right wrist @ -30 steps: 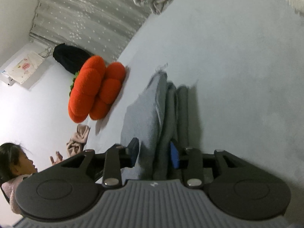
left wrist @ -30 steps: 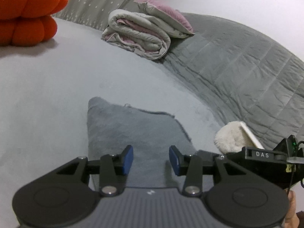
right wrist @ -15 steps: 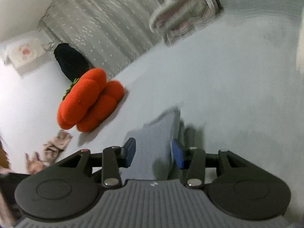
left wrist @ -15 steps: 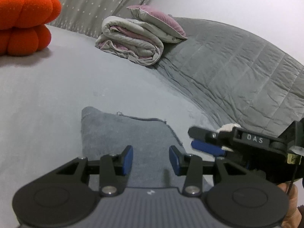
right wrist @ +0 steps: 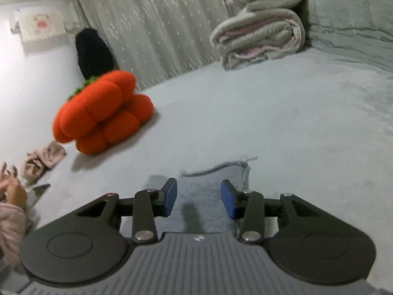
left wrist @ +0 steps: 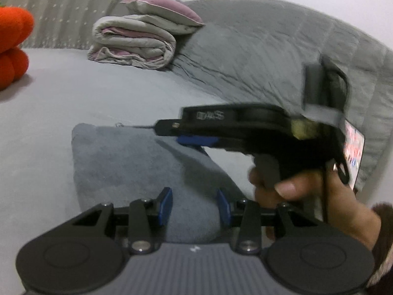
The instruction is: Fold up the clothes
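Note:
A folded grey garment (left wrist: pixel 127 162) lies flat on the pale bed sheet (left wrist: pixel 61 93). My left gripper (left wrist: pixel 194 207) hovers open over its near end, with nothing between the blue pads. The right gripper (left wrist: pixel 186 140) reaches across the left wrist view from the right, held by a hand (left wrist: pixel 307 196), its tips above the garment's far right corner. In the right wrist view the right gripper (right wrist: pixel 198 198) stands open above the grey garment (right wrist: pixel 211 191), whose frayed edge shows just beyond the pads.
An orange pumpkin cushion (right wrist: pixel 100 110) sits at the left. A rolled quilt with a pink pillow (right wrist: pixel 260 32) lies against the grey padded headboard (left wrist: pixel 270 56). A small beige cloth (right wrist: pixel 41 159) and a person's hands (right wrist: pixel 9 186) are at the far left.
The right gripper has swung from beside the garment's stacked edge to over its top, sweeping left across the left wrist view. The left gripper stayed open over the near end.

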Motion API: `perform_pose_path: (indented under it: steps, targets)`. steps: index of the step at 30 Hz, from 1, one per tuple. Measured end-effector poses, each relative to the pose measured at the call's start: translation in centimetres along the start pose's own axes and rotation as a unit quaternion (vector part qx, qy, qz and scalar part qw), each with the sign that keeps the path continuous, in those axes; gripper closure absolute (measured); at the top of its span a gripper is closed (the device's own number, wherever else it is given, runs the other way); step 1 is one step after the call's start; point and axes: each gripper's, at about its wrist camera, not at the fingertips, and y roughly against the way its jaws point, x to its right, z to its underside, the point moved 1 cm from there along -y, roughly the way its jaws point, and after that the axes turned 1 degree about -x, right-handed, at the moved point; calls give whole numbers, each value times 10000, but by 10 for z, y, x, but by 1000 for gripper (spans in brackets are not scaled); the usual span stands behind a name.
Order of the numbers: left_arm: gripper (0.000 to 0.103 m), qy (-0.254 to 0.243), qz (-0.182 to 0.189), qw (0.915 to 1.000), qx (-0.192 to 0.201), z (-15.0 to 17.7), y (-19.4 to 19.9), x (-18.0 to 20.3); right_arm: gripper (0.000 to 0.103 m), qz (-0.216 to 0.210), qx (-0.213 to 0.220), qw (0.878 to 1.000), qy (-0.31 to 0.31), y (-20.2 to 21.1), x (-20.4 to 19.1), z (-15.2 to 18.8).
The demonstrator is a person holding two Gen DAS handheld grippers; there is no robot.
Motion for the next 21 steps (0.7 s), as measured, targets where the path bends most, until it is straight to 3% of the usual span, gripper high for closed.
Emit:
perform_pose_path:
  steps: [4, 10, 16, 19, 21]
  targets:
    - [59, 41, 1, 10000, -27, 9, 0, 2, 67, 131, -202, 9997, 29, -12, 7, 3]
    - [52, -112, -69, 9999, -51, 8, 6, 11, 67, 256, -222, 9993, -131, -9, 16, -2]
    - [31, 310, -215, 9992, 110, -6, 24, -1, 48, 263, -158, 9989, -346, 10, 23, -8]
    - [18, 643, -381, 9970, 180, -15, 31, -16, 45, 164, -219, 9980, -575, 16, 26, -8]
    - [15, 996, -433, 9940, 154, -20, 34, -29, 44, 66, -311, 9967, -746, 19, 27, -6]
